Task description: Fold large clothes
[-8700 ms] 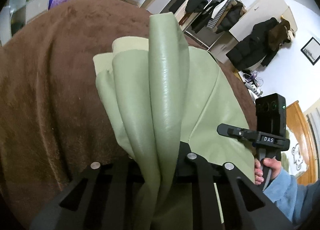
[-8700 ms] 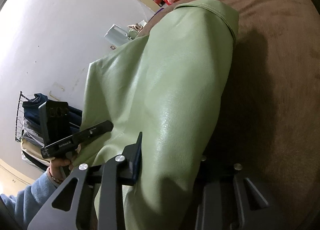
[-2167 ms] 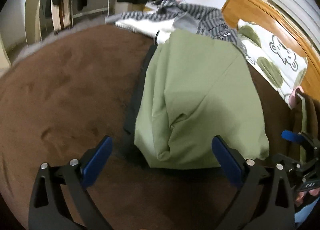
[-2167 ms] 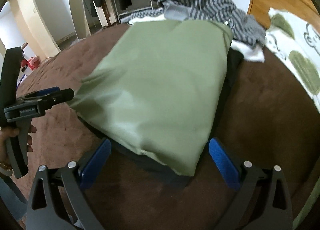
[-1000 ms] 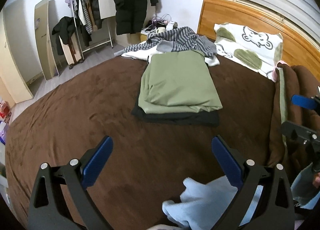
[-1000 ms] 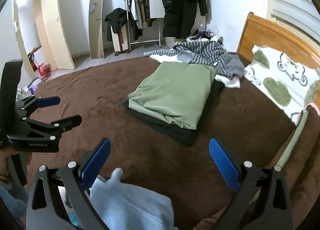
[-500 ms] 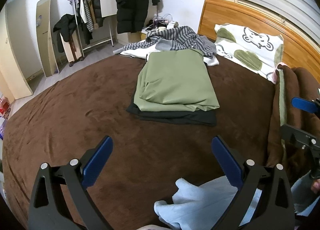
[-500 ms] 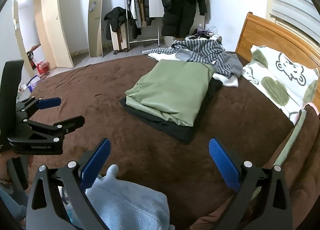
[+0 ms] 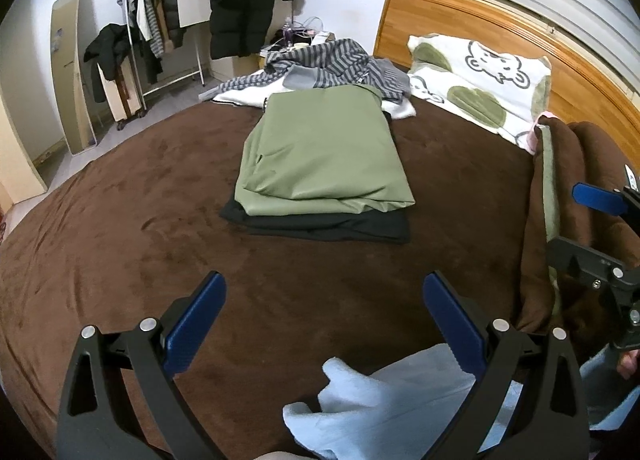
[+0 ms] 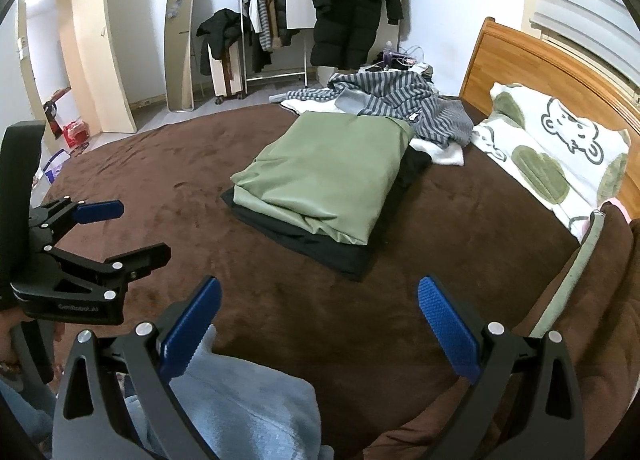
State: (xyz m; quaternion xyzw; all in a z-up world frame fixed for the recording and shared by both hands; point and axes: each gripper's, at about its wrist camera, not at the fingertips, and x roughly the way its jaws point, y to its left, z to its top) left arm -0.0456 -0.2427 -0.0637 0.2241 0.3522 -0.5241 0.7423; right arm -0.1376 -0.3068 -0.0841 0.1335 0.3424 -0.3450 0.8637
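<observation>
On the brown plush bed (image 9: 120,219), your folded olive-green jacket (image 9: 324,155) lies squared on a black folded garment (image 9: 320,221) toward the headboard edge, apparently finished; left hand-held gripper (image 9: 324,312) and right hand-held gripper (image 10: 320,316) hang released and empty near the foot edge.

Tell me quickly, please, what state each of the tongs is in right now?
Left tongs: open, holding nothing.
Right tongs: open, holding nothing.

The folded jacket (image 9: 324,151) is plain sage green, on a black garment (image 9: 320,221). The blanket (image 9: 120,219) is dark brown. Far behind lies a grey striped sweater (image 9: 336,59); the pillow (image 9: 480,87) is white with green spots.
</observation>
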